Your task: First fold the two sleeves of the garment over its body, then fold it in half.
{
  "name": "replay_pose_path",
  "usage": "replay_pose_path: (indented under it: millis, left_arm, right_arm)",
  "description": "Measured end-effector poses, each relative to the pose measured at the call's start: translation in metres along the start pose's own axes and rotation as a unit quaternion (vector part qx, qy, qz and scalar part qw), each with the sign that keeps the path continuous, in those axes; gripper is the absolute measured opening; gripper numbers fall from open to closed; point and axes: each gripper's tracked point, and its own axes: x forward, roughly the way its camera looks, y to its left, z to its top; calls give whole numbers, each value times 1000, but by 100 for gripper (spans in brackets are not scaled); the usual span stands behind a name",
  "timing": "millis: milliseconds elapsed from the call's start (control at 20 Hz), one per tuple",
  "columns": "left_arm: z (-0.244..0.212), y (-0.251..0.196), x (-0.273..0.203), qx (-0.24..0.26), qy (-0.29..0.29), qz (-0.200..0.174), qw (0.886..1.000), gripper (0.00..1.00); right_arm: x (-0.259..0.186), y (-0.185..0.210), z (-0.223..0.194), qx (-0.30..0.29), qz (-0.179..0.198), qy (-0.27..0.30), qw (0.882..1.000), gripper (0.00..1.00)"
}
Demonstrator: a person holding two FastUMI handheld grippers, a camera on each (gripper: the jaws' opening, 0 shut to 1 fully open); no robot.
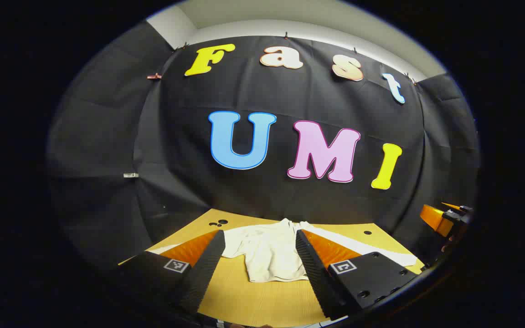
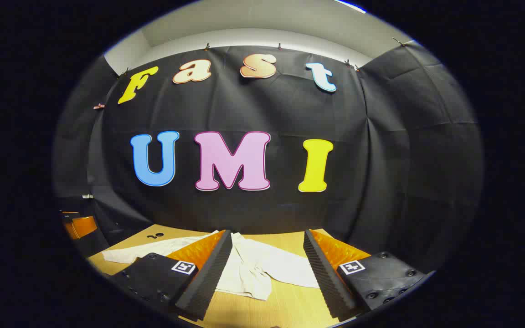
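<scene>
Garment (image 1: 269,253) lies flat on the wooden table (image 1: 262,300) with both sleeves spread outward, nothing folded yet. Left gripper (image 1: 259,255) and right gripper (image 2: 267,257) hover above it with jaws wide apart, holding nothing; each should probably pinch a sleeve near its cuff and sweep it inward. Black cloth walls the booth behind.
</scene>
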Motion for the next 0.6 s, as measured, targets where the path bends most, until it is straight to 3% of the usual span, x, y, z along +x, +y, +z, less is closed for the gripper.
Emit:
replay_pose_path:
  millis: [150,600]
  left_arm:
    - [-2,-6,9,-11,7,-11,1000,96]
    - [-16,2,25,-12,24,4,1000,96]
  right_arm:
    - [7,-2,-7,18,1,14,1000,100]
    - [31,-4,-24,8,2,37,999,98]
